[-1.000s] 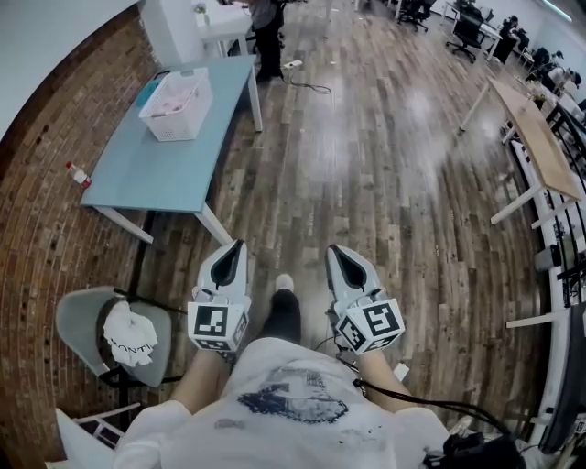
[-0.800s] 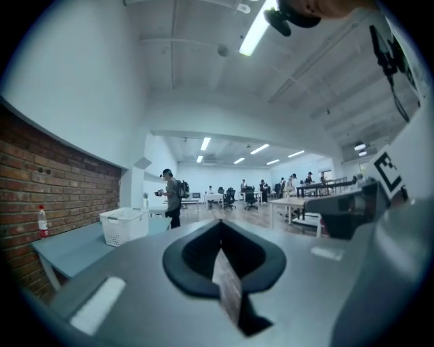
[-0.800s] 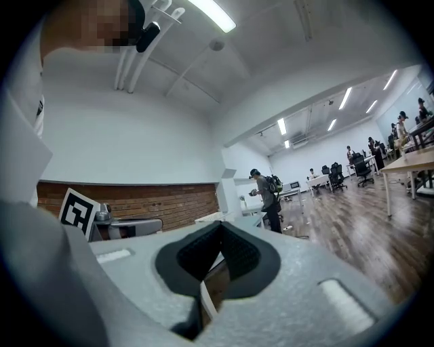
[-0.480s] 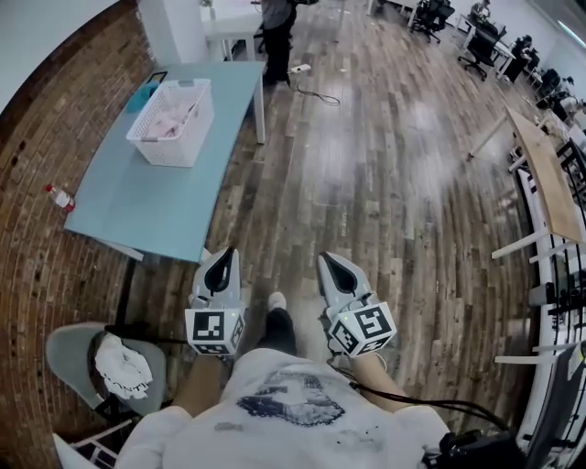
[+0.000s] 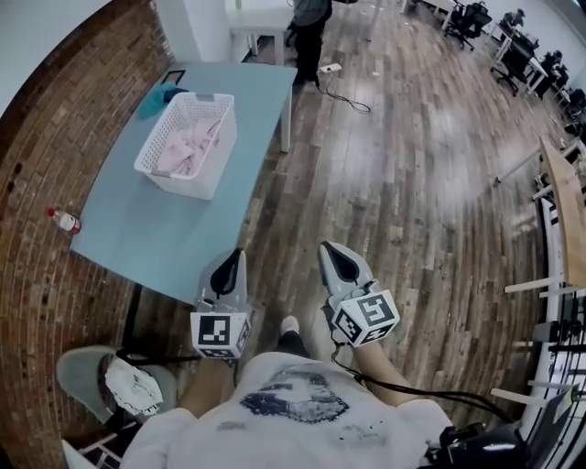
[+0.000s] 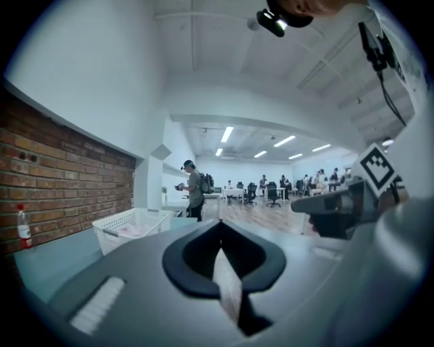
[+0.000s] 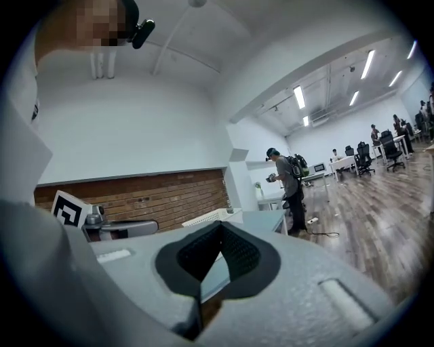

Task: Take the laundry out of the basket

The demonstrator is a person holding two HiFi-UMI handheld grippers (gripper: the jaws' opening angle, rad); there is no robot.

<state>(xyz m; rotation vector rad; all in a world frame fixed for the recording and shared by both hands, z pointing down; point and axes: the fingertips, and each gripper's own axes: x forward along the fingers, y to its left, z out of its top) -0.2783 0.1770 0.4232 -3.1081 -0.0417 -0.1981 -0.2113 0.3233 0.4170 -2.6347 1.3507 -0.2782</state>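
Laundry [image 5: 189,145] lies in the white basket [image 5: 179,184] on the blue table [image 5: 146,234], ahead and to the left of both pairs of fingers, well apart from them. The left gripper [image 5: 238,255] and right gripper [image 5: 327,248] point forward, jaws pressed together on nothing.

My head cam looks steeply down from high up over the left tool [image 5: 236,258] and right tool [image 5: 331,252], with the surface [image 5: 119,229] and basket [image 5: 188,147] ahead-left, well apart from them. Each tool cam sits low, close behind its own jaws, facing about level toward that surface. All three views share basket, surface and the standing person [image 5: 311,27] beyond.
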